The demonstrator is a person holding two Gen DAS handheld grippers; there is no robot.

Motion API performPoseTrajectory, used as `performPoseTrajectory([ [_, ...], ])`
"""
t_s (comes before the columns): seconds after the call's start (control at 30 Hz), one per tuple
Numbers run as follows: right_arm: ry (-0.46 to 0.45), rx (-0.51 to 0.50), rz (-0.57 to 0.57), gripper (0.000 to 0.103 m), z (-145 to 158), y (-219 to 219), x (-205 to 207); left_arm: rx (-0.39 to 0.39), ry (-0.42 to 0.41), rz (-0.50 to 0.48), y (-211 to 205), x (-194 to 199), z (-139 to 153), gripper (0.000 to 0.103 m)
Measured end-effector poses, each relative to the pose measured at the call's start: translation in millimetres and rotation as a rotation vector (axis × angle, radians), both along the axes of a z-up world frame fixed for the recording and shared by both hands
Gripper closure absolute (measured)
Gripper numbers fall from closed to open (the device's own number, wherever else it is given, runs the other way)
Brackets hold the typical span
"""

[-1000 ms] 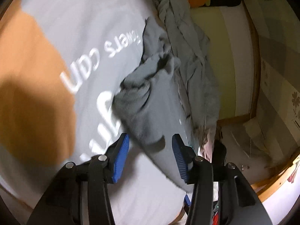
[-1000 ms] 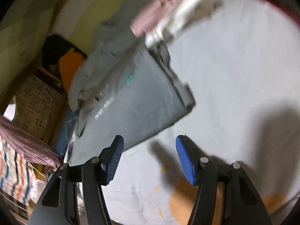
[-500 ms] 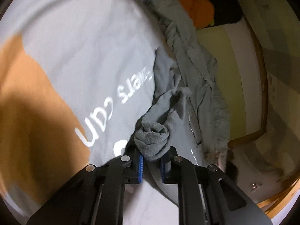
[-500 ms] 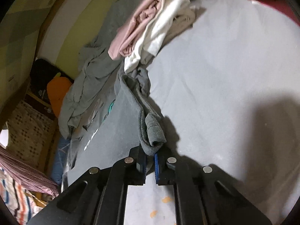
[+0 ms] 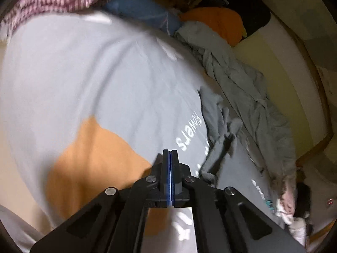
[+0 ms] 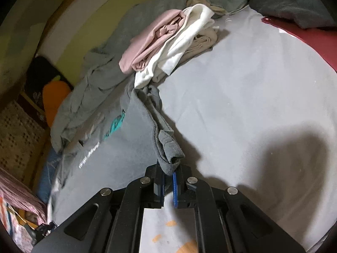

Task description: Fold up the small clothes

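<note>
Left gripper (image 5: 170, 154): blue pads fully together, nothing visible between them. It hangs over the pale grey bedsheet with orange patches and white lettering (image 5: 88, 80).

Right gripper (image 6: 168, 179): jaws clamped on a bunched corner of the dark grey knit garment (image 6: 134, 130). The fabric wad sits between the blue pads and spills over the top of them.

In the right wrist view the garment runs from the pads up and away across the sheet, a thick rolled edge along its right side, a flatter panel with a teal print and white lettering to the left. Its far end reaches the pile of pink, white and beige clothes (image 6: 168, 48).

A crumpled light grey garment (image 6: 88, 97) lies along the bed's far edge, beside the yellow-green wall panel (image 6: 88, 23). An orange and black cushion (image 5: 227, 23) sits behind it.

Left wrist view is motion-blurred; the dark garment shows at right (image 5: 227, 160), apart from the left pads.
</note>
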State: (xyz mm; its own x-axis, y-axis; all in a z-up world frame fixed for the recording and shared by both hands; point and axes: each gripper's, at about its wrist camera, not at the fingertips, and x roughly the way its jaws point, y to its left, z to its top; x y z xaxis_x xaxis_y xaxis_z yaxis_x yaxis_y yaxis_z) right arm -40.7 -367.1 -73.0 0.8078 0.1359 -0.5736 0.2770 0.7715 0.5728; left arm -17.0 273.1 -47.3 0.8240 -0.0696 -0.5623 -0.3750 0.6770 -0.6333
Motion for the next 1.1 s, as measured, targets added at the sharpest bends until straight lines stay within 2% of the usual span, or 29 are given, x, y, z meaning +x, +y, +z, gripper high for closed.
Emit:
performPoseTrajectory([
  [0.07,-0.001,-0.031,0.004,0.098,3,3,-1,-0.047,-0.083,-0.098,-3,-8,7,0.1],
  [0.1,-0.003,-0.044,0.005,0.098,4,5,-2,-0.084,-0.107,-0.188,-8,-7,8,0.086],
  [0.13,-0.006,-0.056,0.006,0.098,6,7,-2,-0.1,-0.112,-0.254,-14,-7,10,0.076],
  [0.17,-0.011,-0.062,0.007,0.098,7,8,-3,-0.09,-0.107,-0.285,-20,-8,9,0.061],
  [0.23,-0.016,-0.058,0.008,0.098,8,7,-4,-0.046,-0.061,-0.34,-34,-5,7,0.06],
  [0.27,-0.018,-0.053,0.009,0.098,8,7,-4,-0.075,-0.024,-0.384,-40,2,1,0.06],
  [0.33,-0.017,-0.051,0.009,0.098,8,6,-4,-0.19,-0.004,-0.43,-45,11,-13,0.06],
  [0.47,-0.019,-0.063,0.008,0.098,8,6,-4,-0.306,-0.026,-0.408,-43,29,-24,0.06],
  [0.53,-0.022,-0.068,0.004,0.098,9,7,-4,-0.363,-0.018,-0.383,-40,39,-27,0.068],
  [0.57,-0.023,-0.07,0.002,0.098,10,8,-3,-0.386,-0.018,-0.365,-36,40,-29,0.079],
  [0.6,-0.025,-0.07,-0.002,0.098,10,7,-4,-0.379,-0.014,-0.328,-32,37,-30,0.097],
  [0.7,-0.03,-0.078,-0.019,0.098,10,7,-6,-0.339,-0.029,-0.269,-29,30,-26,0.097],
  [0.83,-0.028,-0.145,-0.026,0.098,14,14,-7,-0.085,-0.082,-0.217,-36,15,11,0.094],
  [0.87,-0.03,-0.155,-0.024,0.098,15,15,-7,-0.032,-0.083,-0.204,-38,13,17,0.089],
  [0.93,-0.024,-0.164,-0.019,0.098,16,16,-7,0.039,-0.06,-0.164,-38,7,19,0.083],
  [0.97,-0.02,-0.155,-0.018,0.098,15,15,-7,0.075,-0.038,-0.119,-36,4,18,0.084],
  [1.03,-0.002,-0.146,-0.027,0.098,12,11,-6,0.175,0.029,0.023,-27,-3,17,0.087],
  [1.07,0.003,-0.134,-0.024,0.098,10,9,-6,0.141,0.027,0.046,-15,-6,14,0.087],
  [1.1,0.005,-0.13,-0.022,0.098,10,9,-5,0.067,0.006,0.033,-4,-9,10,0.09],
])
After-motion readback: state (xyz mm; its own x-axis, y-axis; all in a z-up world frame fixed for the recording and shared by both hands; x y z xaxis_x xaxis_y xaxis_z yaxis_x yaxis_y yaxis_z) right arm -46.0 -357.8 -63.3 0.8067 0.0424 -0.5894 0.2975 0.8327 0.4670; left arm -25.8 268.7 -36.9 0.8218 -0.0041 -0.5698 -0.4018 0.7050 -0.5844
